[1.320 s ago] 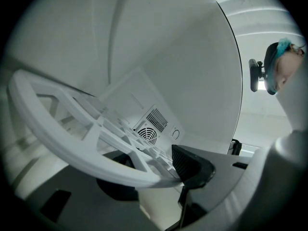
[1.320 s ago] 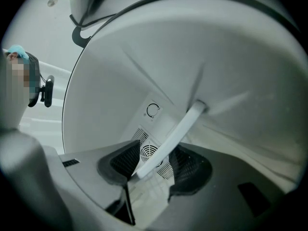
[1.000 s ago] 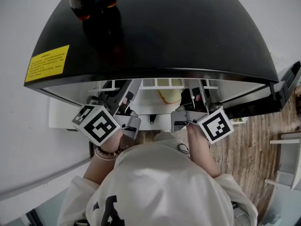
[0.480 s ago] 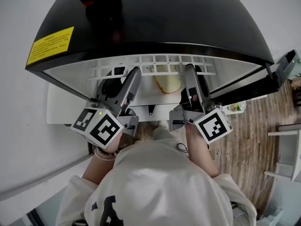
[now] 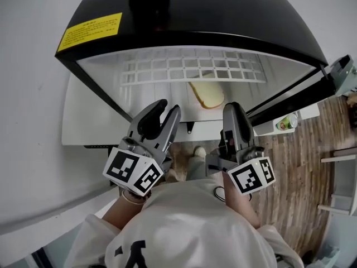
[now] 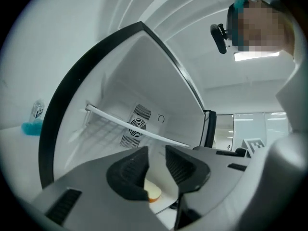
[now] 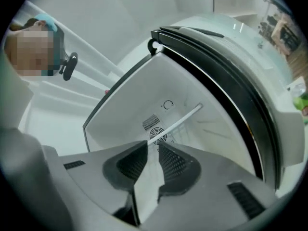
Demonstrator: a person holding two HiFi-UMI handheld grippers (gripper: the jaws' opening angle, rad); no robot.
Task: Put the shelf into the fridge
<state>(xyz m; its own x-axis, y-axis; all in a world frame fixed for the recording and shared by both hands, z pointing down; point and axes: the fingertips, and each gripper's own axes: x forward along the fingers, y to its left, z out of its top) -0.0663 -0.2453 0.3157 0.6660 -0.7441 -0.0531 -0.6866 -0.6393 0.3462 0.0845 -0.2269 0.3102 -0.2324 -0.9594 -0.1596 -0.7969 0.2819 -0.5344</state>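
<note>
The head view shows the white grid shelf [image 5: 192, 71] lying flat inside the open fridge [image 5: 234, 21], at 12 o'clock from both claws. Only the gripper views show the round fan [image 6: 137, 126] on the back wall behind it. The left gripper [image 5: 167, 108] and right gripper [image 5: 235, 109] have just been closing. Each is a little open and holds nothing. A yellow slice [image 5: 206, 94] lies below the shelf.

Head view: high above, facing steeply down onto the fridge [image 5: 223, 15] top and its open cavity, at middle distance. Left gripper view and right gripper view: low, near the opening, left and right of centre, facing into the cavity toward the far wall (both frames rolled). All three share the shelf [image 5: 192, 71]; the gripper views also share the fan grille [image 6: 138, 125].
</note>
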